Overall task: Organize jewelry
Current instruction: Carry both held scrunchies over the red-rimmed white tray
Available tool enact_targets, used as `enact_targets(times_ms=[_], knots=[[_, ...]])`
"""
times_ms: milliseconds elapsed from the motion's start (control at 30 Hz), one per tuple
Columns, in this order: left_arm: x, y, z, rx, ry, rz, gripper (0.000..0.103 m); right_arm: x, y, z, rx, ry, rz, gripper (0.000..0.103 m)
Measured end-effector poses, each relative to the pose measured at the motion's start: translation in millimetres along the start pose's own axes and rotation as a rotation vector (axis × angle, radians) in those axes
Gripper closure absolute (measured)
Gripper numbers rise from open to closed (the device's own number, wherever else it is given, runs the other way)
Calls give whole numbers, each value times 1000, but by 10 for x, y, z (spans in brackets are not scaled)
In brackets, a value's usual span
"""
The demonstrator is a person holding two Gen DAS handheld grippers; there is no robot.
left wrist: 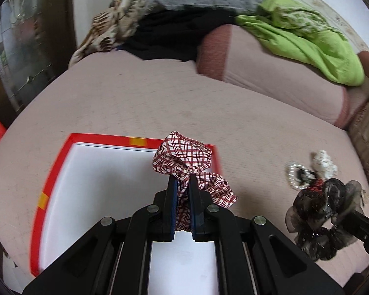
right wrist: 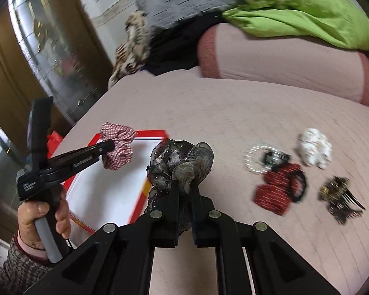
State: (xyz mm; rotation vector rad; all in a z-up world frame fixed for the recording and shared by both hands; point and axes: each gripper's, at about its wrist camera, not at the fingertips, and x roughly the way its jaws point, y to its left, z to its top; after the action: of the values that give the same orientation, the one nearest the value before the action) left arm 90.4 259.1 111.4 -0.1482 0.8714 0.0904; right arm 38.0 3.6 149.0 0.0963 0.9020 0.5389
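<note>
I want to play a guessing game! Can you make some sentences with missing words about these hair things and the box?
1. The left gripper holds a red-and-white ____ scrunchie.
2. The right gripper holds a sheer ____ scrunchie.
3. The tray has a ____ rim and a white inside.
4. The beaded ring lies on the ____ bedspread.

Missing words: checked; grey; red; pink

tray (right wrist: 157,132) left on bed (right wrist: 233,113); hair accessories (right wrist: 278,186) right; pillow (right wrist: 283,59) behind
</note>
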Motion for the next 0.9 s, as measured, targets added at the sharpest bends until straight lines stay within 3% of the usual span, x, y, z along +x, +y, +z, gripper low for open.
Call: enact_targets(times_ms=[400,667,900], knots=[[380,892,112,-125,8,123,95,1027,756,410,-45,95,57,94],[624,1199,149,-184,24,157,95,1667,855,540,-34,149,26,94],[677,1237,136,-189,32,168,93,1905,851,495,-19,188,2,94]])
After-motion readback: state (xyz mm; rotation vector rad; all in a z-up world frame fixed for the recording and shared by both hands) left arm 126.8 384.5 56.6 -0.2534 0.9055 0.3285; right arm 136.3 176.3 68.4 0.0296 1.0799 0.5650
